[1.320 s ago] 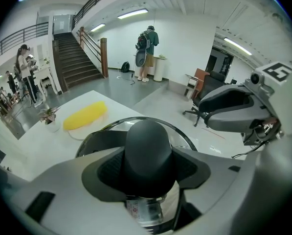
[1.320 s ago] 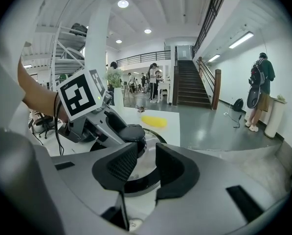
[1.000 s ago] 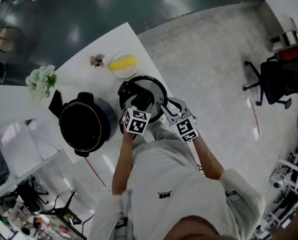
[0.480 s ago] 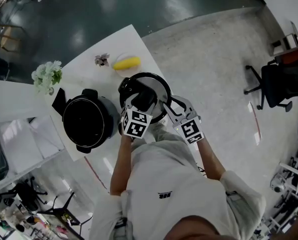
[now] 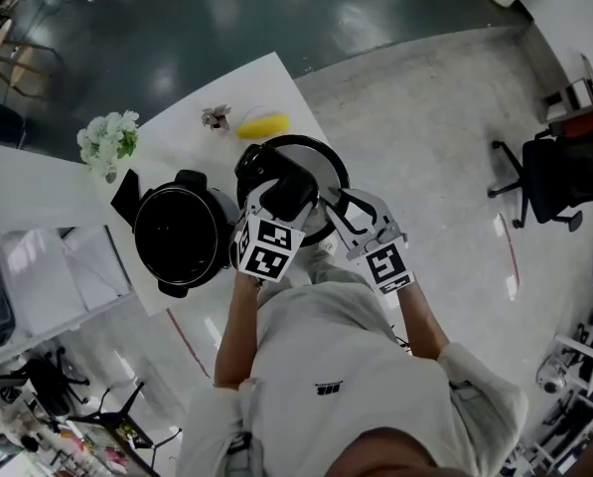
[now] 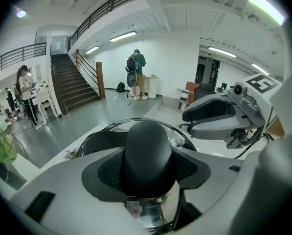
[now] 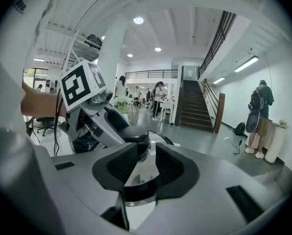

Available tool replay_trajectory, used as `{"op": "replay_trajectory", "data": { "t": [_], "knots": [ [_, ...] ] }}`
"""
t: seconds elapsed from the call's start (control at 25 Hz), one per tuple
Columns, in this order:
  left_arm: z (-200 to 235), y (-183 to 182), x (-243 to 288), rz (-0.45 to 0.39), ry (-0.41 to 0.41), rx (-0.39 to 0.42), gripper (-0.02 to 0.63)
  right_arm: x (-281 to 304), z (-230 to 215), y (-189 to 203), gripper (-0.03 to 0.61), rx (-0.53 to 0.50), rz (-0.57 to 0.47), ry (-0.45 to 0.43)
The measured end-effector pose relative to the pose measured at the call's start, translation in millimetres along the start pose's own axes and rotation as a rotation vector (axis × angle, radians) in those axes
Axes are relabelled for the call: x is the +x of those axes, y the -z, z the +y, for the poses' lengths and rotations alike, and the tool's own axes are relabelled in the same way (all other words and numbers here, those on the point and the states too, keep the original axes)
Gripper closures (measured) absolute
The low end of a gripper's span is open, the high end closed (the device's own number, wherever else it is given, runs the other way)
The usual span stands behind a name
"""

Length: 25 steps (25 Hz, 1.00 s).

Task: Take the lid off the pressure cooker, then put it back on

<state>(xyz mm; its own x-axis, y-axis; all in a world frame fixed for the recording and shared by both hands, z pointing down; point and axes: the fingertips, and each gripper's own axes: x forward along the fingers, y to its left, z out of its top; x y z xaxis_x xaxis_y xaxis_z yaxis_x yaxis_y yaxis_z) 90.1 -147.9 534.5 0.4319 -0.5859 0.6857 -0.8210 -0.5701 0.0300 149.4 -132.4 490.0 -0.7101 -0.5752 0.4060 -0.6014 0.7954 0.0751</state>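
The round glass-and-steel lid point(image 5: 316, 172) hangs in the air over the white table's point(image 5: 177, 142) right corner, held between both grippers. My left gripper point(image 5: 279, 200) is shut on the lid's black knob point(image 6: 148, 136), which fills the gap between the pads. My right gripper point(image 5: 332, 207) is shut on the lid's rim point(image 7: 136, 173), whose shiny edge shows between its black pads point(image 7: 119, 163). The open black pressure cooker pot point(image 5: 180, 237) stands on the table, to the left of the lid.
A yellow object point(image 5: 262, 124), a small dried flower point(image 5: 215, 117) and a bunch of white flowers point(image 5: 107, 139) lie at the table's far side. An office chair point(image 5: 559, 182) stands on the floor to the right. People stand far off by the stairs point(image 6: 136, 77).
Both grippers have risen with the lid, which now shows larger and higher above the table's corner. The pot has stayed in place.
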Motion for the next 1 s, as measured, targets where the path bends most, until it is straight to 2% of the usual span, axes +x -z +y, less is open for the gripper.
{"op": "replay_trajectory", "data": {
  "t": [0.48,0.88,1.0],
  "knots": [
    [23.2,-20.3,-56.1,-0.033,-0.020,0.021,0.327,6.0,21.0,-46.7,0.459,-0.029,-0.047,-0.029],
    [50.3,-12.9,-93.9,-0.031,-0.023,0.034,0.327,28.1,51.0,-73.9,0.459,-0.047,-0.064,-0.064],
    [58.0,-7.5,-104.7,-0.028,-0.018,0.036,0.327,35.5,60.1,-79.9,0.458,-0.081,-0.079,-0.076]
  ]
}}
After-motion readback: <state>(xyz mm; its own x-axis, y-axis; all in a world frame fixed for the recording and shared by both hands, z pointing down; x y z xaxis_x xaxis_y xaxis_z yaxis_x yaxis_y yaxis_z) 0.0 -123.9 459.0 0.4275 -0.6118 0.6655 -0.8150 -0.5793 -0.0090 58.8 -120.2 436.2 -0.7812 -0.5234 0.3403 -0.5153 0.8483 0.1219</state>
